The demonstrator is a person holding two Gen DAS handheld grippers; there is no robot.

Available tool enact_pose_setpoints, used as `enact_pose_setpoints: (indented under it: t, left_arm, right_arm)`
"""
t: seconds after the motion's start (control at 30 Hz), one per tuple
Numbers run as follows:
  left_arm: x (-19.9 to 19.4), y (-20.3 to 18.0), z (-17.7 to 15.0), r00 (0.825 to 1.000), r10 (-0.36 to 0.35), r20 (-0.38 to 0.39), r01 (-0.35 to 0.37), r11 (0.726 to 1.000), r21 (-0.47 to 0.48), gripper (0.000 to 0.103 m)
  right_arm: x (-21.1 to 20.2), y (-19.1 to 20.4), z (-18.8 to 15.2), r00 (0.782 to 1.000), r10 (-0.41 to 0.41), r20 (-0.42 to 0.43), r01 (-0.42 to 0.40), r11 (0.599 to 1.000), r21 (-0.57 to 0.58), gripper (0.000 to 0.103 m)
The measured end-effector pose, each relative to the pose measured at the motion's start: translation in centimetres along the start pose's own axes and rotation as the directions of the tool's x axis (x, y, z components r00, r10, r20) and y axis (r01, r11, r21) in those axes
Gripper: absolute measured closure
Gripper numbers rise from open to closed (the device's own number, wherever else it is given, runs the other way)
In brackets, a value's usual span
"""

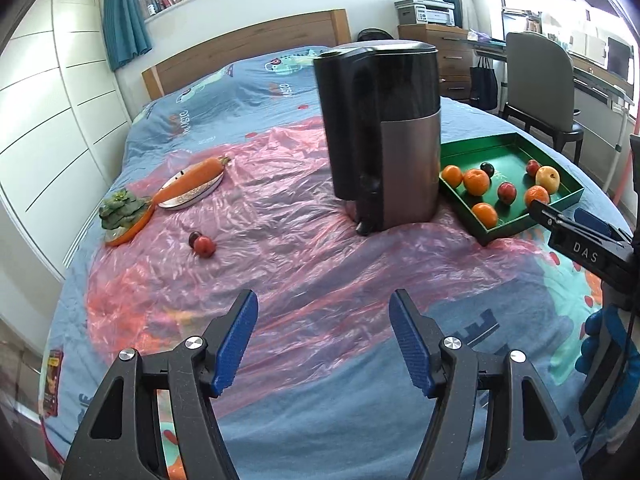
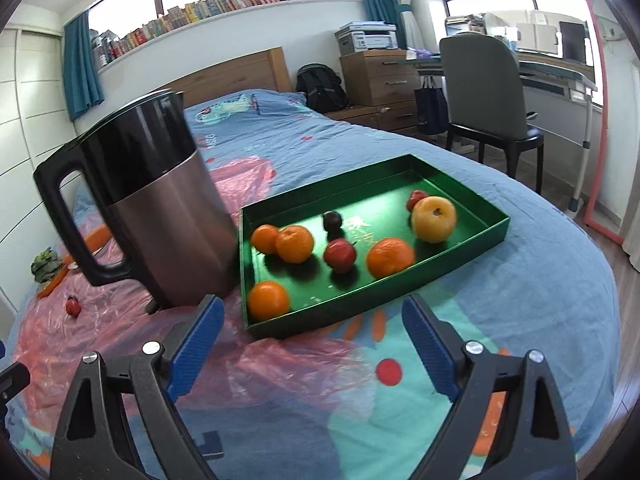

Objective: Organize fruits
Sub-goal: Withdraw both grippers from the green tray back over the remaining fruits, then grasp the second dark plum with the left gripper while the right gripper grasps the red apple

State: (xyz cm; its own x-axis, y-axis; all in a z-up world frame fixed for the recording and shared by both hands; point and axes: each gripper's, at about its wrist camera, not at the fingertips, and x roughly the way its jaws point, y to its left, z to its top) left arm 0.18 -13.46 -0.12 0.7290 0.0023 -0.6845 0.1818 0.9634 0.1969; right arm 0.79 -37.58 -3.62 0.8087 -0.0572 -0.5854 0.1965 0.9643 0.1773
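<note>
Two stray fruits decide the coming move, and both lie on the left side of the bed (image 1: 280,92), well apart from the rest. Across the bed's middle spreads a pink plastic sheet (image 1: 280,216), and on it stands a tall dark kettle (image 1: 384,136), upright, splitting the scene in the left wrist view. At right centre of that view, just beside the kettle, sits the green tray (image 1: 568,194), which already holds eight fruits: oranges, red ones, a dark one and a yellow apple (image 1: 548,179). Left of centre, alone on the plastic, the red fruit (image 1: 205,246) touches a dark plum (image 1: 194,238) behind it. Both are roundish, so no long axis governs the approach.

The left hand-held gripper (image 1: 323,338), jaws spread with nothing between them, has that pair ahead and to the upper left, with clear plastic in between. The right hand-held gripper (image 2: 312,346) is also spread and empty, facing the tray's near wall; from there the pair shows only as a small red spot at far left, beyond the kettle. By my judgement the left hand is the nearer and has the unblocked line.
</note>
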Motion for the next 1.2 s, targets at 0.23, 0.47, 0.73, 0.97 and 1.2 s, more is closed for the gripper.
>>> enact_pose_setpoints:
  t: [0.23, 0.47, 0.73, 0.97, 1.2]
  left_arm:
    - [0.2, 5.1, -2.1, 0.999, 0.033, -0.030, -0.035, 0.997, -0.076, 0.040]
    - [0.6, 10.1, -3.5, 0.997, 0.062, -0.043, -0.068, 0.985, -0.159, 0.037]
    - [1.5, 16.4, -4.7, 0.995, 0.084, -0.062, -0.098, 0.957, -0.272, 0.037]
    - [3.5, 20.5, -4.0, 0.994, 0.085, -0.070, -0.104, 0.940, -0.326, 0.037]
    - [7.0, 24.0, -2.2, 0.995, 0.063, -0.072, -0.086, 0.917, -0.390, 0.037]
  right_arm:
    - [-1.1, 8.4, -2.0, 0.984, 0.160, -0.077, -0.172, 0.969, -0.179, 0.000]
    - [-2.3, 15.9, -3.5, 0.954, 0.262, -0.145, -0.294, 0.905, -0.306, 0.000]
    - [-2.4, 22.9, -4.2, 0.917, 0.337, -0.214, -0.397, 0.818, -0.415, 0.000]
    - [-0.6, 27.4, -3.9, 0.895, 0.370, -0.247, -0.445, 0.767, -0.463, 0.000]
    - [2.9, 31.1, -3.3, 0.872, 0.401, -0.280, -0.489, 0.726, -0.482, 0.000]
